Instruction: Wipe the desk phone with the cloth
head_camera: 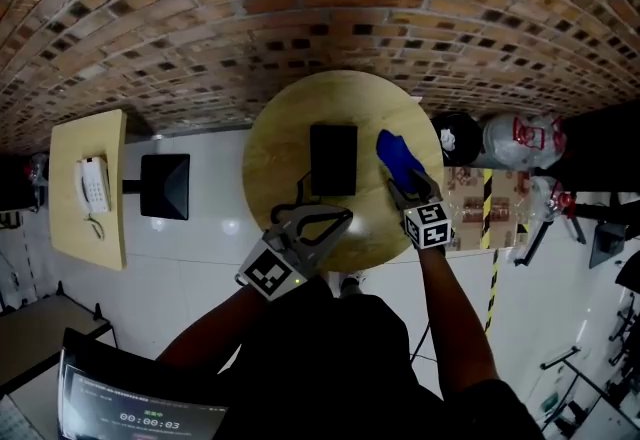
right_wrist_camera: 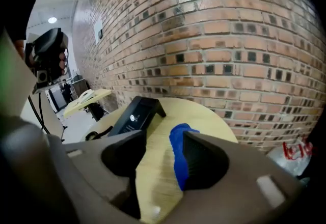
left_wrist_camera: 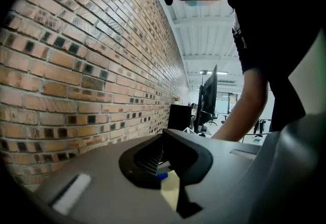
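A black desk phone (head_camera: 333, 158) lies in the middle of the round wooden table (head_camera: 290, 123). In the right gripper view the phone (right_wrist_camera: 133, 116) sits ahead to the left. A blue cloth (head_camera: 398, 156) lies bunched just right of it. My right gripper (head_camera: 408, 184) is at the cloth's near end, open. There the cloth (right_wrist_camera: 178, 157) rests against the right jaw's inner face, with a wide gap to the left jaw (right_wrist_camera: 163, 139). My left gripper (head_camera: 343, 217) hovers over the table's near edge, below the phone. It is shut on nothing (left_wrist_camera: 164, 139) and points along the brick wall.
The phone's black cord (head_camera: 290, 198) curls at the table's near left. A small yellow table (head_camera: 70, 218) with a white phone (head_camera: 92, 185) stands far left, a black monitor (head_camera: 165, 185) beside it. Plastic bags (head_camera: 520, 138) and boxes crowd the floor at the right.
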Demonstrator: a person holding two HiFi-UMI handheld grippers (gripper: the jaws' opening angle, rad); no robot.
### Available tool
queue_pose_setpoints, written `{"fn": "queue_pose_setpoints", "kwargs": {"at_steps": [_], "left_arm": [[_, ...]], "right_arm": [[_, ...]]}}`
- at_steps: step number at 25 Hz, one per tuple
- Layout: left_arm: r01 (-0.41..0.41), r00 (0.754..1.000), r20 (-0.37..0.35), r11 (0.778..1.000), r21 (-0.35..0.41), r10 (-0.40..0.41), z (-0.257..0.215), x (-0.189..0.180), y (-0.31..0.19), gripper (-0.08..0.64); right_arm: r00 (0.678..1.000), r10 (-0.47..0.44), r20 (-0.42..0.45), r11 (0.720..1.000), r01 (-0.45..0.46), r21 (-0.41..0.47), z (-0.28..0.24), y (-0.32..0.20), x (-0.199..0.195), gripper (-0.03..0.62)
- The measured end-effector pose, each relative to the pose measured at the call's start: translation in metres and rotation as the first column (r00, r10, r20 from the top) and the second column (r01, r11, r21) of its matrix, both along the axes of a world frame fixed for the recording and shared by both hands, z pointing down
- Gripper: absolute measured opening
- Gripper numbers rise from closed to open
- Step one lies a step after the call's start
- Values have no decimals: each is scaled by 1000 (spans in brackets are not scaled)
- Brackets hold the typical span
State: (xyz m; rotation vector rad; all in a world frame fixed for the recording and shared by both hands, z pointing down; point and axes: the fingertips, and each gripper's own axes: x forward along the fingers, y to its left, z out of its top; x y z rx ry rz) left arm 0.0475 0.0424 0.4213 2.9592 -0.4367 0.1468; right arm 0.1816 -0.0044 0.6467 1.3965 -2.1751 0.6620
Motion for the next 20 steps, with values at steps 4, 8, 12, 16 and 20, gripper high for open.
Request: {"fn": "queue_pose_setpoints", "kwargs": {"at_steps": [4,8,12,16,20], "left_arm": [[-29,1000,-2,1000,4,29,2,5,-3,-8],[-44,999,27,999,-23,44,13,2,-5,-8],[-39,999,31,998,-38,41,20,-6,-7,-8],[-30,999,24,999,-32,31,23,-11,-13,-8],[12,1000,29,994,-106,-9,30,-20,-15,-8]], "right_arm": [[999,29,-23,997,-30,-76,37,-9,16,258],[997,63,-52,983,-71,-169,71,-19,36,261],[994,-11,-108,980,-11,-201,88,-28,38,261],[989,-50,-142,971,15,-240,103,-35,40,255],[989,-63,-132,965,26,-262,110,-37,38,226]]}}
